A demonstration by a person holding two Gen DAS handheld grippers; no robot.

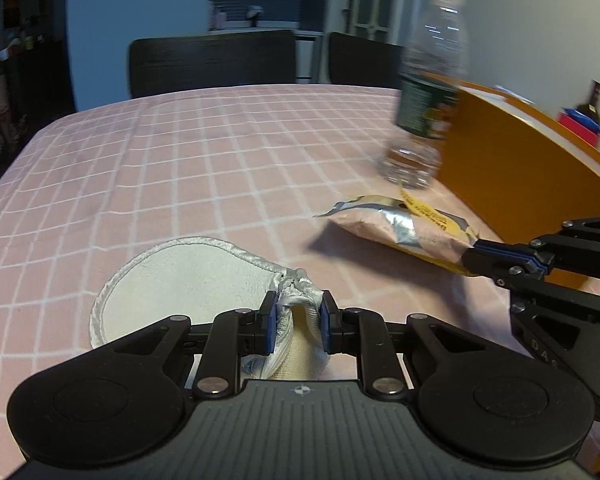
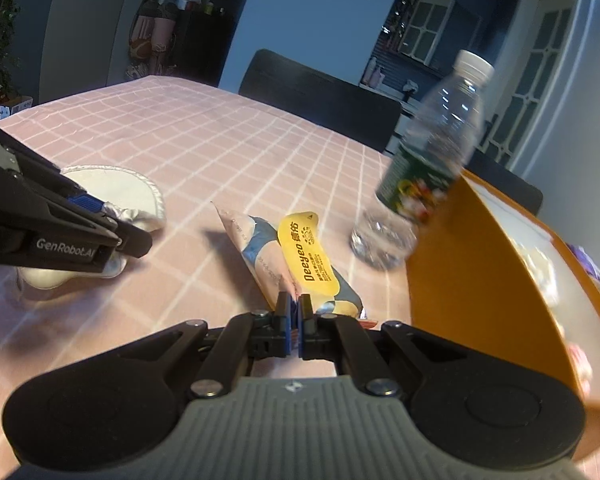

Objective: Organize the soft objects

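Setting: a table under a pink checked cloth (image 1: 188,152), dark chairs behind it, dim room.
Left gripper (image 1: 296,320): closed on the bunched edge of a white pad (image 1: 180,280); the rest of the pad lies flat on the cloth, so only one edge is pinched.
Right gripper (image 2: 296,320): jaws nearly together, clamped on the near end of a snack pack (image 2: 296,256), which lies on the cloth pointing away from it.
Pack: silver, pink and yellow wrapper, puffy; held by its flat sealed end, probably so the contents are not crushed.
Bottle (image 2: 424,168): clear plastic, green label, white cap, blurred and leaning toward an orange bin (image 2: 480,264); whether it rests against the bin cannot be told.
Bin: just right of the pack, open side toward the camera, likely where the soft things belong.
Layout: pad on the left, pack in the middle, bottle and bin on the right.
Stage: both soft items appear gripped but not yet in the bin.
Risk: the bottle stands close to the pack's likely path.
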